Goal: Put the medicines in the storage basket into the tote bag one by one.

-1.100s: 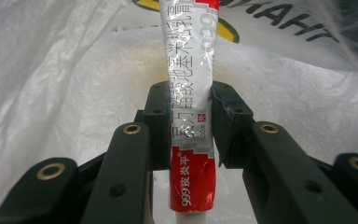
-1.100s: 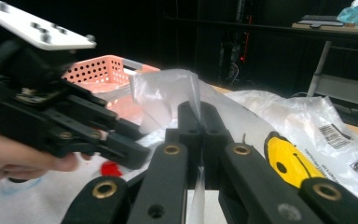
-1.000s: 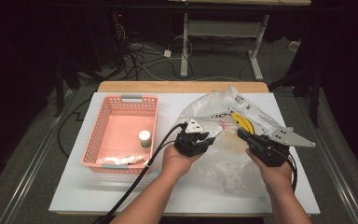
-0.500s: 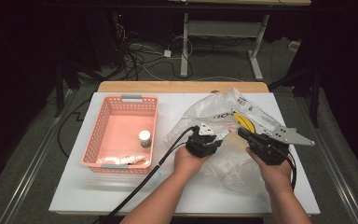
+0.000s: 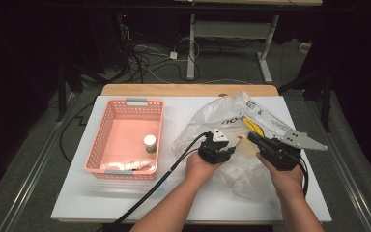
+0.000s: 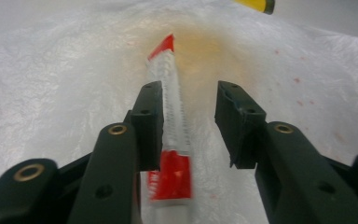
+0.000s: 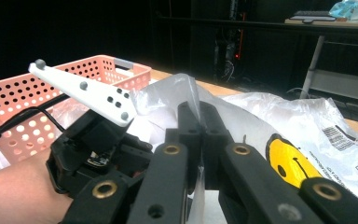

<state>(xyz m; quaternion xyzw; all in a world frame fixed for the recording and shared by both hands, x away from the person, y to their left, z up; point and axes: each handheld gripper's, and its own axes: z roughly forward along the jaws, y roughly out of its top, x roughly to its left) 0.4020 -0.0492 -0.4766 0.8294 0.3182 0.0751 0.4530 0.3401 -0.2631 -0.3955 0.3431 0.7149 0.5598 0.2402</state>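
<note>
left claw (image 6: 189, 126): in the left claw view it points down onto the plastic bag (image 5: 232, 121), jaws apart, having just been opening; a red-and-white tube (image 6: 171, 135) lies between them, hard against the pad on the left of the frame and clear of the pad on the right, so nothing is clamped. in the high view it sits just right of centre.
right claw (image 7: 199, 128): jaws pressed together on a raised fold of the bag's film, which stands up between the tips at the centre of the right claw view. in the high view it is at the right, beside the left claw.
plastic bag: clear, crumpled, spread over the right half of the worktop (image 5: 125, 203); a yellow smiley print shows at the lower right of the right claw view, a barcode label further right.
red-and-white tube: runs from the bottom centre of the left claw view up to a red tip in the upper middle; whether it lies inside or on top of the film i cannot tell.
pink basket (image 5: 101, 150): left of centre in the high view, well apart from the bag; a small white jar (image 5: 149, 143) stands in it, a white tube (image 5: 136, 165) lies along its near wall.
</note>
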